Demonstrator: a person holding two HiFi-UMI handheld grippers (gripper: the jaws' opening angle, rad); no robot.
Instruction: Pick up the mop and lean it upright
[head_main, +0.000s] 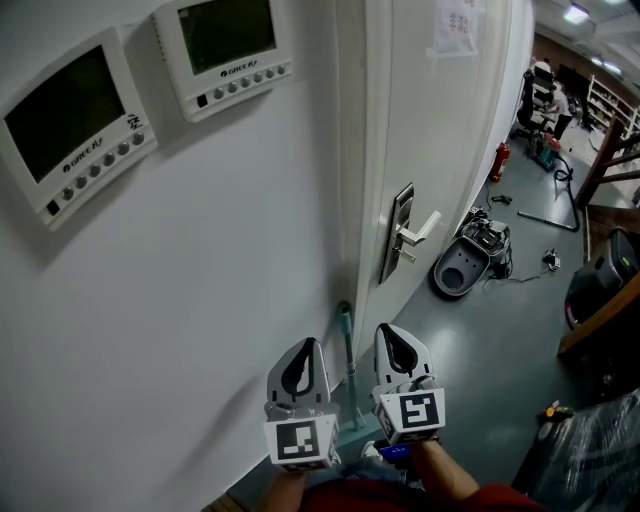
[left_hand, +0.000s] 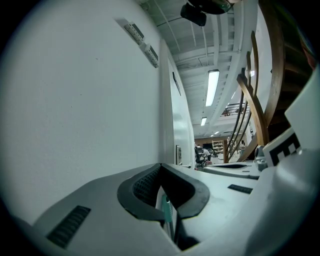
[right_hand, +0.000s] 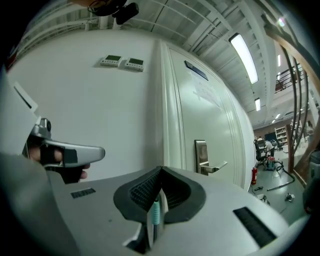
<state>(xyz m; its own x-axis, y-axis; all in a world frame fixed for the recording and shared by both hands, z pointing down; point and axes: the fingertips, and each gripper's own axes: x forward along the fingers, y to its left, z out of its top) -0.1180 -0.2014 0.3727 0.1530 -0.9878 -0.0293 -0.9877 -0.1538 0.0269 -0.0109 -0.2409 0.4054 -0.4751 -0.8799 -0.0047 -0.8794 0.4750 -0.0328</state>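
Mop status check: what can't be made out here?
- Mop head: head view, hidden behind the left gripper and right gripper, and cut off by the bottom edge.
- Mop handle: head view, too thin to tell whether it touches wall or door frame.
- Door notice: head view, too small to read.

A thin green mop pole (head_main: 347, 345) stands against the white wall (head_main: 200, 280), just beside the door (head_main: 440, 130). The left gripper (head_main: 306, 350) is just left of the pole and the right gripper (head_main: 392, 340) is just right of it, both with jaws together. Two screen boxes (head_main: 75, 125) hang on the wall, far up on the left. Far off on the right, a red fire extinguisher (head_main: 499, 160) stands on the grey floor (head_main: 500, 330).
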